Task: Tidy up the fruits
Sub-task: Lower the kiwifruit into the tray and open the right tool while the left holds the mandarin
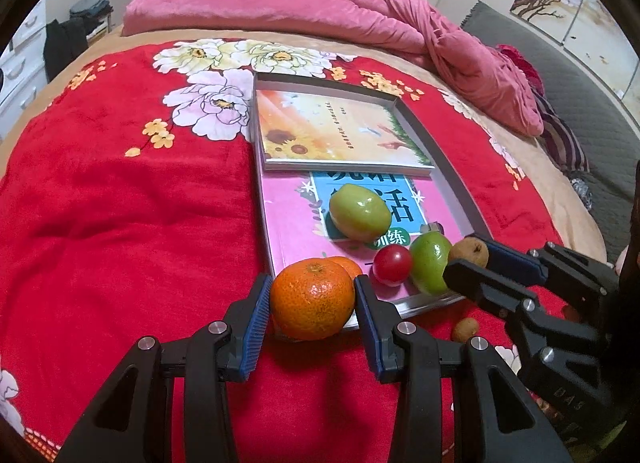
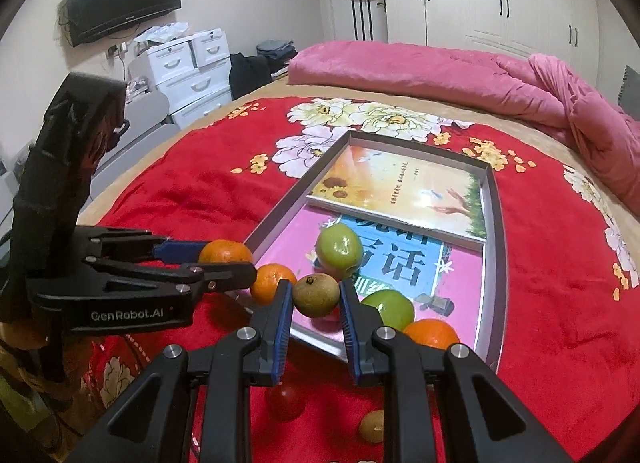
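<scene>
Mandarin (image 1: 313, 298) sat btwn pads of left gripper (image 1: 311, 303), at near-left corner of tray (image 1: 460, 191). Jaws closed to fruit width, both pads touching skin; judged a firm hold, fruit raised slightly over tray lip, prob. for drop-in. Second mandarin (image 1: 347, 265) just behind it, already inside tray.

Brown longan-type fruit (image 2: 316, 296) held btwn pads of right gripper (image 2: 314, 303), over near rim of tray. Jaws narrowed onto it, contact both sides. Judged also carried toward tray.

Inside tray, on pink book (image 1: 288, 231): green fruit (image 1: 359, 212) mid-tray, cherry tomato (image 1: 392, 264) and another green fruit (image 1: 429, 262) near front edge. Third mandarin (image 2: 432, 333) at near-right corner in right wrist view. Sunflower book (image 1: 340, 131) filled far half, so fruit clustered in near half.

Not yet in tray: red tomato (image 2: 286, 399) and small brown fruit (image 2: 371, 426) on red blanket (image 1: 120, 223), near side, below right gripper.

Pose: both grippers reached fwd from near side, fingers roughly level, left one to left of right one, tips close together at tray's near edge. Collision risk btwn tips judged moderate.
</scene>
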Demonstrator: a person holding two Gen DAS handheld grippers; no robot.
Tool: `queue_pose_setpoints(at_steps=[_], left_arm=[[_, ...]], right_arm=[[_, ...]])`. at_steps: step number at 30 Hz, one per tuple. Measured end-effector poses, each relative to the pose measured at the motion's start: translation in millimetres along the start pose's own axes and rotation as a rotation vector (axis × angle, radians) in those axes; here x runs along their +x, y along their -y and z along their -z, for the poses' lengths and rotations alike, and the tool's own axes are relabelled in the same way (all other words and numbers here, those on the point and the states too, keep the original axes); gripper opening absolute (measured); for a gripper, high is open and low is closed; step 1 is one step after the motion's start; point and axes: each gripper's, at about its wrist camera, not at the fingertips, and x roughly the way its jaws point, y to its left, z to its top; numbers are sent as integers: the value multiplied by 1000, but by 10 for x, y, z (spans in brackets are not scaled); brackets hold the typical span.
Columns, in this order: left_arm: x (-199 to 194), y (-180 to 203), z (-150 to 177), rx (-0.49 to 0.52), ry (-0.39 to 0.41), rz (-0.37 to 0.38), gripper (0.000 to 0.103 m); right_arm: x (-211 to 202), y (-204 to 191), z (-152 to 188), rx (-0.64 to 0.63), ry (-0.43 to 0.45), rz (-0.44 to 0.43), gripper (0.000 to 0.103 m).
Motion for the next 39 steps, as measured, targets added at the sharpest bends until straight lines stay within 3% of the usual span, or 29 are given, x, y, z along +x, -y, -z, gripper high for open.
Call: queue_pose_setpoints(at_steps=[39], left_arm=[[28,6,17,8,-10,13,43]], right_arm=[[307,-15,188,28,-108,13,24]])
